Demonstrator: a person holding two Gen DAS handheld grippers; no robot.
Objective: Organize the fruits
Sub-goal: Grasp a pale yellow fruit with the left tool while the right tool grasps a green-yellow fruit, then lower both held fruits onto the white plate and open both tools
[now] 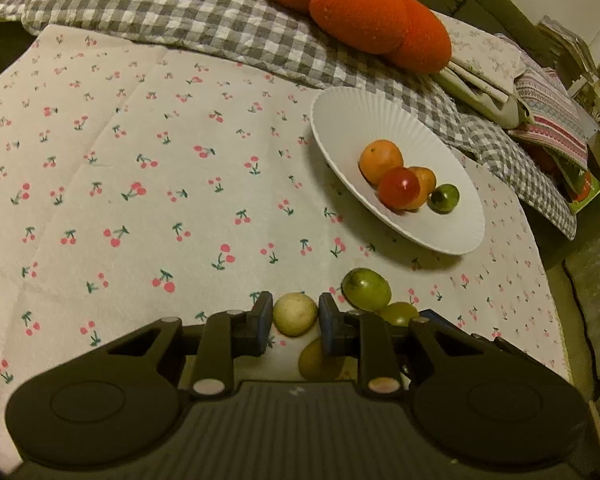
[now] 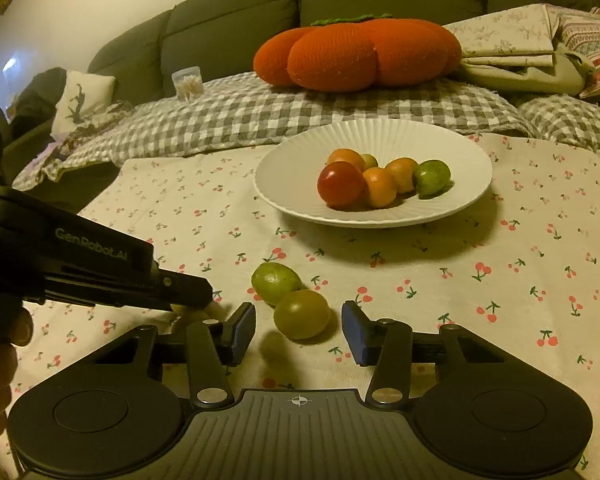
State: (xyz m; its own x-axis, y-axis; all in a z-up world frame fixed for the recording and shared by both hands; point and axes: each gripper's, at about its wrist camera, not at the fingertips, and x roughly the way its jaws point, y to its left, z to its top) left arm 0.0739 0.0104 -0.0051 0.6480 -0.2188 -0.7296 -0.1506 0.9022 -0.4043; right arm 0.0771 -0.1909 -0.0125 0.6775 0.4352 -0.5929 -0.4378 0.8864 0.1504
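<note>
A white ribbed plate (image 1: pixel 452 236) (image 2: pixel 284 200) on the cherry-print cloth holds several fruits: oranges, a red one (image 1: pixel 398 187) (image 2: pixel 340 184) and a small green one (image 1: pixel 444 198) (image 2: pixel 432 178). My left gripper (image 1: pixel 294 322) is open around a pale yellow fruit (image 1: pixel 295 314) on the cloth; its pads stand close beside it. Two green fruits (image 1: pixel 366 289) (image 2: pixel 276 282) lie just right of it. My right gripper (image 2: pixel 300 330) is open, with the nearer green fruit (image 2: pixel 302 314) between its fingertips. The left gripper also shows in the right wrist view (image 2: pixel 188 292).
A large orange pumpkin cushion (image 2: pixel 360 54) (image 1: pixel 356 4) lies on a grey checked blanket (image 2: pixel 260 116) behind the plate. Folded fabrics (image 2: pixel 540 48) sit at the back right, a small clear container (image 2: pixel 187 83) at the back left. The cloth's right edge (image 1: pixel 548 280) drops off.
</note>
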